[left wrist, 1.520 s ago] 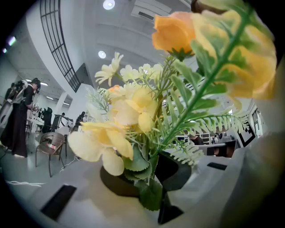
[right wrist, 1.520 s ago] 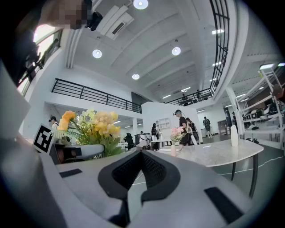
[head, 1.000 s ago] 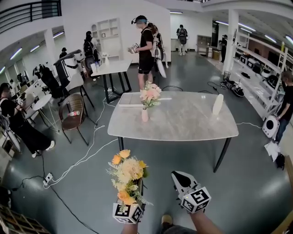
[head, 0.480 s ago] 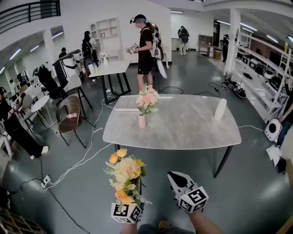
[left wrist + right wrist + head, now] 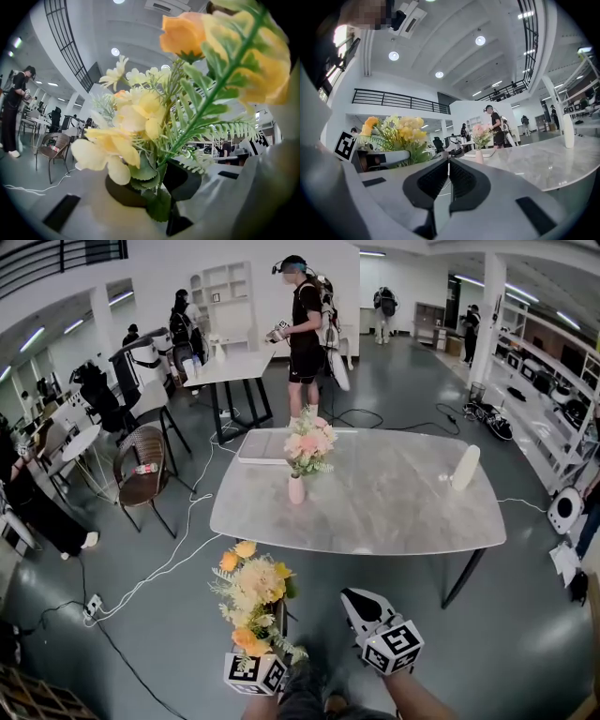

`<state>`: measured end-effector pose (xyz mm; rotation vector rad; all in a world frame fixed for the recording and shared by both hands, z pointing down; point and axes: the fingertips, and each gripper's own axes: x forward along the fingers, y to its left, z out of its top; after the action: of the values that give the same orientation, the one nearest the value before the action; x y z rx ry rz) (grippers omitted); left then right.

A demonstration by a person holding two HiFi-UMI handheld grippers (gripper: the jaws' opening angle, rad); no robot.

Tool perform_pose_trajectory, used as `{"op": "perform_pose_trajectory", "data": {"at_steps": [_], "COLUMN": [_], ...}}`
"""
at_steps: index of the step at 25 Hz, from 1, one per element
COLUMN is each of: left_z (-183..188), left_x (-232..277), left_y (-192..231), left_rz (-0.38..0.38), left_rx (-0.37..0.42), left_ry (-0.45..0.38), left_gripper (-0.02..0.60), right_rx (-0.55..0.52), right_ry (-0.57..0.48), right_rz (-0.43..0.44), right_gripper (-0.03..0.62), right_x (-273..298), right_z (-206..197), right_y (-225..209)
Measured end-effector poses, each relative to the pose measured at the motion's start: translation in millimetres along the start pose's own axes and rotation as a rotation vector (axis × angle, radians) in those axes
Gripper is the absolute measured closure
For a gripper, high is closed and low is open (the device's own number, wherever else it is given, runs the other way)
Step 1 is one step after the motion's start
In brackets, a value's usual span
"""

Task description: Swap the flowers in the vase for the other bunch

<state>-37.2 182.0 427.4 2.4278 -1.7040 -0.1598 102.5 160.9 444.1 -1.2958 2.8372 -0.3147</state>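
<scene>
While the left gripper (image 5: 161,185) clamps the stems of the yellow bunch (image 5: 251,589), with the blooms rising above its jaws, the right gripper (image 5: 447,163) just beside it has its jaws pressed together on nothing. Ahead of both, and well apart from them, stands the table (image 5: 403,517). On it, roughly straight ahead of the jaws, the vase (image 5: 296,489) holds the pink bunch (image 5: 307,442) upright. A white object (image 5: 464,468) stands farther off, right of the right jaws.
</scene>
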Motion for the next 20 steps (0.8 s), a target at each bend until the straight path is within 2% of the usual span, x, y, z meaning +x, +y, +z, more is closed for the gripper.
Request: {"op": "perform_pose_trajectory", "data": {"at_steps": [12,20], "left_z": [39.1,33.9], "left_x": [90.2,135.8], "left_y": [56.8,97.7], "left_rz": [-0.035,-0.063], "left_rx": [-0.019,-0.038], "left_ry": [-0.027,-0.011], "left_gripper": [0.502,0.502], "right_rx": [0.027,0.040], "right_ry": [0.019,0.040], "right_rz": [-0.006,-0.037], "right_gripper": [0.570,0.569], "right_x": [101.8,155.1], "right_z": [20.9,13.6], "right_y": [-38.6,-56.8]}}
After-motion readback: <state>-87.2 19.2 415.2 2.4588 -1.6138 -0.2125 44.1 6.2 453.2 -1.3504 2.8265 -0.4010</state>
